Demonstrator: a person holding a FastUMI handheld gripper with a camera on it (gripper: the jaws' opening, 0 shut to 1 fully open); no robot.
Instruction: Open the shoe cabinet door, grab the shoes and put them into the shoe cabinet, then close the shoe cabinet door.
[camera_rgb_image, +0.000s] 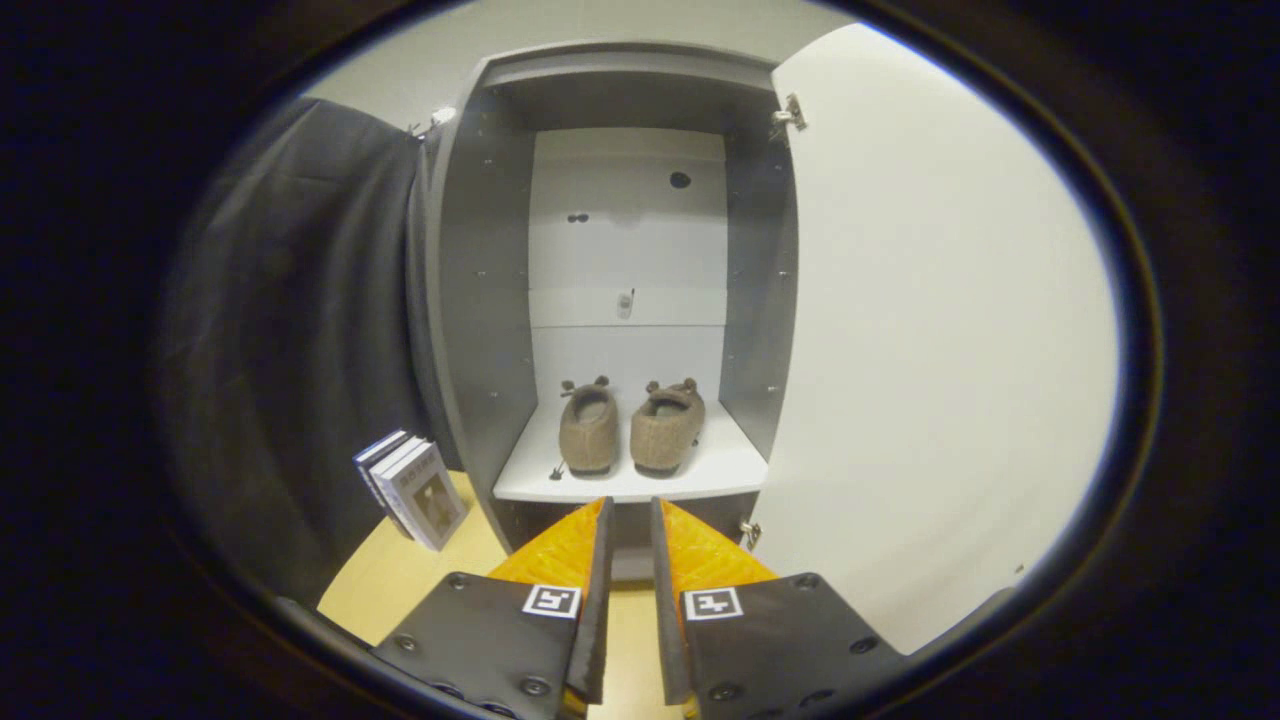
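A: Where are the shoes seen?

B: A pair of soft-looking slippers is stood side by side on the white shelf inside the shoe cabinet, heels toward the camera, toes toward the back panel. They sit close together, whether touching cannot be told. Small ear-like bobbles are seen at the far ends.

A: Claw state?

B: The gripper is seen nearly closed, only a narrow gap left between the fingers, and nothing is held. Its tips are just short of the shelf's front edge, the slippers beyond them.

A: Handling?

B: Judged light, plush and squashy; no breakage risk. A slipper would be deformed under a pinch, so it is best taken at the heel rim or side wall, where one finger can be slid inside the opening. The fabric is judged not slippery.

A: Door?

B: The cabinet door is swung fully open to the right of the fingers, hinges visible at top and bottom. It is a stiff flat panel, likely best pushed on its face or free edge to close it.

A: Other contents?

B: A tiny dark item lies on the shelf left of the slippers; it cannot be identified. Upper space is empty. Outside, books are leaned beside the cabinet's left wall on the yellowish floor.

A: Progress?

B: Loading is judged done; closing is left.
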